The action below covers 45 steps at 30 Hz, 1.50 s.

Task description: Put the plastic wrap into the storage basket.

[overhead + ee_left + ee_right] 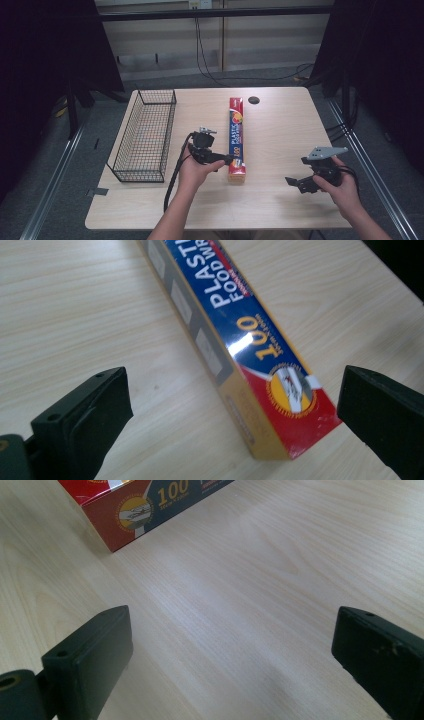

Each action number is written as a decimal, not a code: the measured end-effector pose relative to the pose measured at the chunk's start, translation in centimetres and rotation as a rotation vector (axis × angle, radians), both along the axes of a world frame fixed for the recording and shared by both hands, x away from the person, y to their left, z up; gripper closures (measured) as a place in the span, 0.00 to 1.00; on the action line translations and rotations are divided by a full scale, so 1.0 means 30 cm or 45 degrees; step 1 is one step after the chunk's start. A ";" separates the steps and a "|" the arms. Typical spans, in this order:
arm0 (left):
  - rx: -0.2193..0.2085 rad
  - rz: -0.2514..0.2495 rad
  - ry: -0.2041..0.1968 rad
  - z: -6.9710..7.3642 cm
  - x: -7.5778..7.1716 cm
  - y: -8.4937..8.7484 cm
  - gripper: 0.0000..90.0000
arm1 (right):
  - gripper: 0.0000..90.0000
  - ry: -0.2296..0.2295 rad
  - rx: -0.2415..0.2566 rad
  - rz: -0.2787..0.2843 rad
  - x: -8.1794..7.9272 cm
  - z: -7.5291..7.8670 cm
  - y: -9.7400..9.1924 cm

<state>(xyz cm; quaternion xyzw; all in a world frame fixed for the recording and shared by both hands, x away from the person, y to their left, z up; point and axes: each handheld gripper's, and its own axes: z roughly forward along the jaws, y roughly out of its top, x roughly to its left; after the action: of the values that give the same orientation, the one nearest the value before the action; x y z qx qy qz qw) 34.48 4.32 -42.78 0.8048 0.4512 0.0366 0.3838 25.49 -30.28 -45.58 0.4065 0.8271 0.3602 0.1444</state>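
The left tool (227, 405) gaped wide, empty; the food-wrap box (240, 347) ran lengthwise away between its jaws. The right tool (230, 645), also open and empty, sat farther off.

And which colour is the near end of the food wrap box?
Red, best seen in the left gripper view.

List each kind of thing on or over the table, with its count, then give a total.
Food wrap box: 1
Wire basket: 1
Hand-held grippers, left gripper and right gripper, both with jaws open: 2
Total: 4
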 end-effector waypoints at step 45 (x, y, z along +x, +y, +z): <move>0.052 0.187 0.025 -0.063 0.247 -0.205 0.08 | 0.03 -0.004 0.013 0.007 0.009 -0.003 -0.013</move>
<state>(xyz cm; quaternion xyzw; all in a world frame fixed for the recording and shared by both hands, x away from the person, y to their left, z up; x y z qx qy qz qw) 41.88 -1.83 -44.67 0.7775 0.5119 0.0658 0.3593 25.76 -30.66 -45.68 0.4045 0.8261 0.3655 0.1428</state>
